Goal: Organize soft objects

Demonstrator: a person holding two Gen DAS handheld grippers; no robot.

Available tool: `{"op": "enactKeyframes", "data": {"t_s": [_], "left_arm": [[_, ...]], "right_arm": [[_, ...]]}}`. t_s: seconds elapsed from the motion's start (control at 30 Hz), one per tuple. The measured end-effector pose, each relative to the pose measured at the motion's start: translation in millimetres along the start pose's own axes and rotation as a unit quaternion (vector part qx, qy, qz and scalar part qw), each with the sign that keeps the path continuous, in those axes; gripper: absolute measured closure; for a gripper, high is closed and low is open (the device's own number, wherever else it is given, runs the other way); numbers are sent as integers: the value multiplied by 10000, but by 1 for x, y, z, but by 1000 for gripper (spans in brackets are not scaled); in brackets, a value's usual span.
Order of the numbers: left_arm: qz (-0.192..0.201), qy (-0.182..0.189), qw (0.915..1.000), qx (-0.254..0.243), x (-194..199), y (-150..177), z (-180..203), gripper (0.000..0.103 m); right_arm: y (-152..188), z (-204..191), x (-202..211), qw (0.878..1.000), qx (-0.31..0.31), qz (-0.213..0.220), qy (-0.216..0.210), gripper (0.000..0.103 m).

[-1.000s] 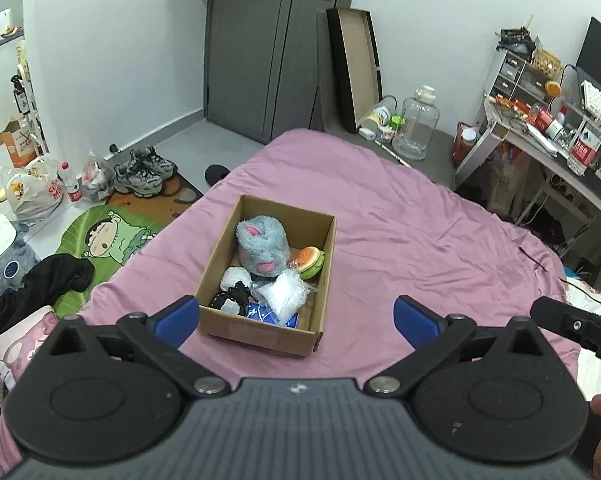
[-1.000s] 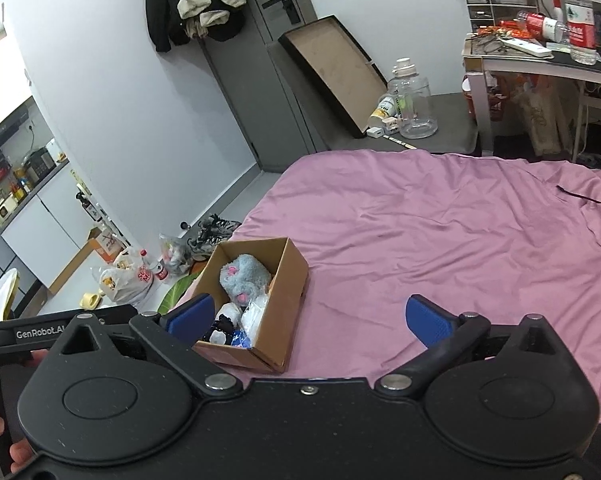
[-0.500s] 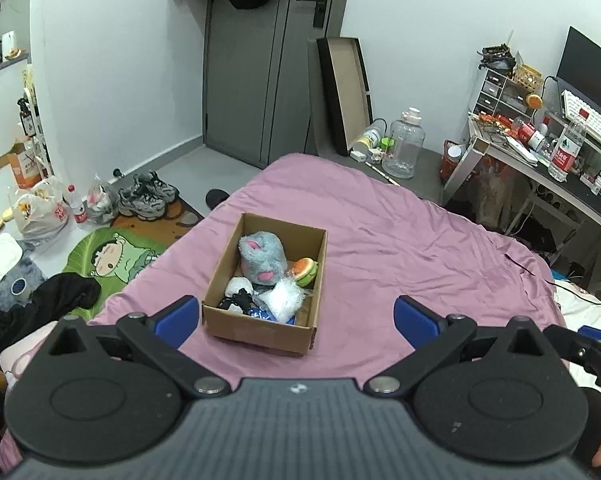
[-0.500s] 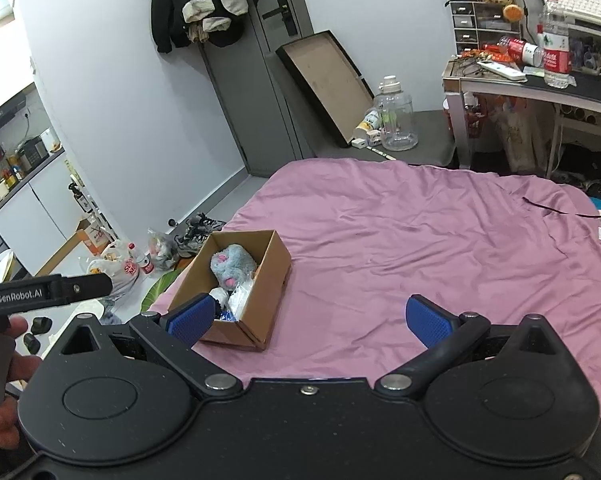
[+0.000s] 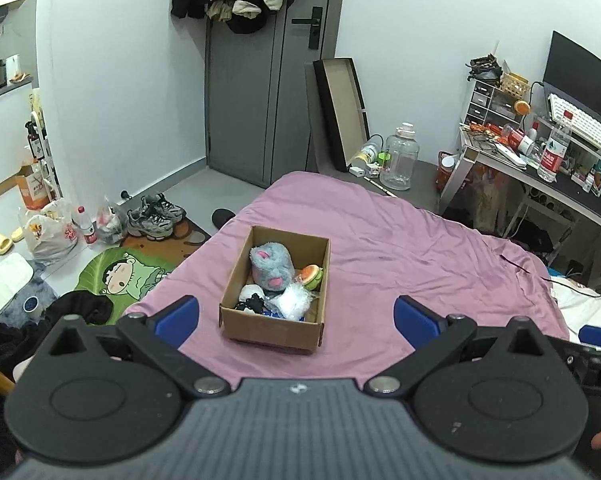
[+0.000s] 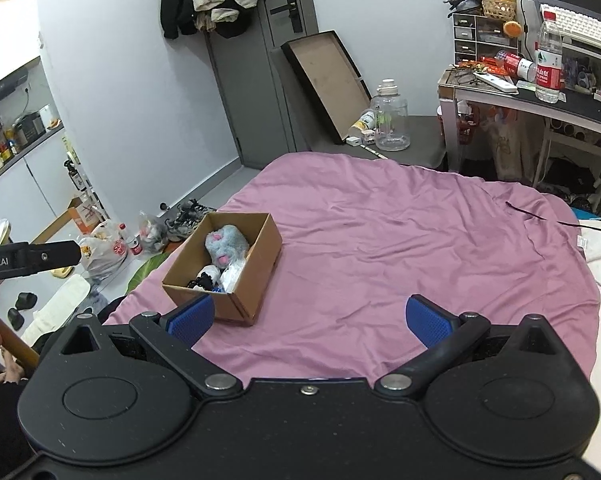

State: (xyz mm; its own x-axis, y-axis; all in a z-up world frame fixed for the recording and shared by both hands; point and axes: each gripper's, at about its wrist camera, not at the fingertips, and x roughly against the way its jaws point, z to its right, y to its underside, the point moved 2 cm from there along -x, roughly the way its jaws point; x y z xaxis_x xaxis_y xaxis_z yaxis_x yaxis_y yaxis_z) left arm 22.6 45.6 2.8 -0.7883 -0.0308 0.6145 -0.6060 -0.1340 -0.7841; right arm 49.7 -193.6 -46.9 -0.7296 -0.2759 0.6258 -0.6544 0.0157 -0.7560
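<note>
Hand-held grippers (image 5: 296, 316) (image 6: 308, 318) higher, wide open, empty

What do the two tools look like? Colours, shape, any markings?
The left tool and the right tool match: black bodies with two round discs and silver pivot screws, black fingers tipped with blue textured pads. The left body has a grey ribbed centre. White lettering ending "Robot.AI" runs along the left tool's side.

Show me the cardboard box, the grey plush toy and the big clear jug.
cardboard box (image 5: 271, 335), left wrist view, near outer wall.
grey plush toy (image 5: 271, 267), left wrist view, furry body.
clear jug (image 6: 390, 121), right wrist view, its belly.
</note>
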Motion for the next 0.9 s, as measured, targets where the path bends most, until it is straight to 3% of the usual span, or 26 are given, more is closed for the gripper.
{"op": "enactKeyframes", "data": {"t_s": [0.43,0.9], "left_arm": [[-91,-48,9997,-221,4,16,-2,0],[-157,139,9995,-216,10,19,2,0]], "right_arm": [[0,-10,13,9997,196,117,118,0],[4,-13,14,9996,268,50,86,0]]}}
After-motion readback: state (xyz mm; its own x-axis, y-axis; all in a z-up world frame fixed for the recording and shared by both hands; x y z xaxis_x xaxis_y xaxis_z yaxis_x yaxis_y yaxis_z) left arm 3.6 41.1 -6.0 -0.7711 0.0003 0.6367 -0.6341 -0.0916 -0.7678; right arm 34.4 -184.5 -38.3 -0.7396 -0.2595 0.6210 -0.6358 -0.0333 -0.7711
